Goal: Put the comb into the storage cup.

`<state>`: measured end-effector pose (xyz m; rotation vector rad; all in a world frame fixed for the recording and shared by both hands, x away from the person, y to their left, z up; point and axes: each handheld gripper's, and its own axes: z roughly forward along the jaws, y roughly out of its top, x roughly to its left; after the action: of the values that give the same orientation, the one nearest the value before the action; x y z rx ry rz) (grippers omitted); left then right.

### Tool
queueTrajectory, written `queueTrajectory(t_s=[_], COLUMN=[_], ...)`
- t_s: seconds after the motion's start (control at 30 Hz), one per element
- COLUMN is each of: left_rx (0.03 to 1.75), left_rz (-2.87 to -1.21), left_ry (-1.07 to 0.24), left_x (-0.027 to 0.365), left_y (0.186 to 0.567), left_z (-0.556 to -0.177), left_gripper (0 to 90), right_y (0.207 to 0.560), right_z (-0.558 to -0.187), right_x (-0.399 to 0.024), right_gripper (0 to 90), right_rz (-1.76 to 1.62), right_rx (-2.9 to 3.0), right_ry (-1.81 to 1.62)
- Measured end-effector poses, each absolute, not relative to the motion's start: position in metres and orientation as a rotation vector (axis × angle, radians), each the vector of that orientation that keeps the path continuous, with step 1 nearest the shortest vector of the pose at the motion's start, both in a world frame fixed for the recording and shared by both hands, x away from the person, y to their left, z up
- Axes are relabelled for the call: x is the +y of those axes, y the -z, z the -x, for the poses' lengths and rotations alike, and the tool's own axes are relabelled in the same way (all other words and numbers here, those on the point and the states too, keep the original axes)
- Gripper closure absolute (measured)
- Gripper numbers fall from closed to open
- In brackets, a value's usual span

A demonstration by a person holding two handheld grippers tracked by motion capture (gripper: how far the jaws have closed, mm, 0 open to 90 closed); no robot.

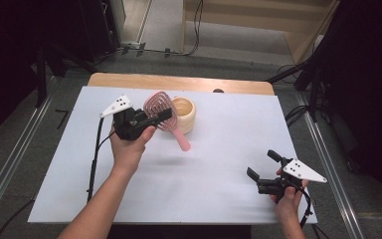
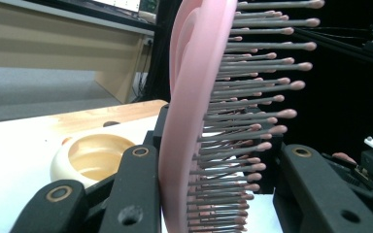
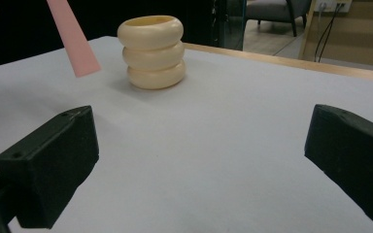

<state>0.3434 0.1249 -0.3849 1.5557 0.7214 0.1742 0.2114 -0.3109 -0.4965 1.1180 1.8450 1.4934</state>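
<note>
Above the white bench [image 1: 219,169], the left hand-held gripper [image 1: 160,115] is clamped on the pink oval plastic hairbrush [image 1: 160,107] — head between the jaws, handle slanting down beside the cream ribbed cup [image 1: 185,113]. Right hand-held gripper [image 1: 261,167] — jaws wide, holding nothing, well apart.

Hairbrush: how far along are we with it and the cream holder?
Done: the left gripper has the pink hairbrush clamped by its head and lifted off the table, handle hanging down. In hand: the brush is in the air beside the cream ringed holder. Left, probably: lowering the handle into the holder. The right gripper waits open, empty.
</note>
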Motion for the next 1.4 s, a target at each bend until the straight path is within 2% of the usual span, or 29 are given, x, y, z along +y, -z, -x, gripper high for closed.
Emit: queueTrajectory(t_s=[0.5,1.4], left_rx=[0.726,0.757], left_rz=[-1.532,-1.483], left_ry=[-0.201,-0.226], left_x=[0.129,0.128], left_y=[0.371,0.356], left_z=[-0.357,-0.386], left_gripper=[65.0,65.1], right_y=[0.503,0.505], right_z=[-0.208,-0.208], right_x=[-0.326,-0.325], right_gripper=[0.0,0.0], right_rz=[-1.131,-1.119], right_rx=[1.84,1.854], right_ry=[-1.503,-1.502])
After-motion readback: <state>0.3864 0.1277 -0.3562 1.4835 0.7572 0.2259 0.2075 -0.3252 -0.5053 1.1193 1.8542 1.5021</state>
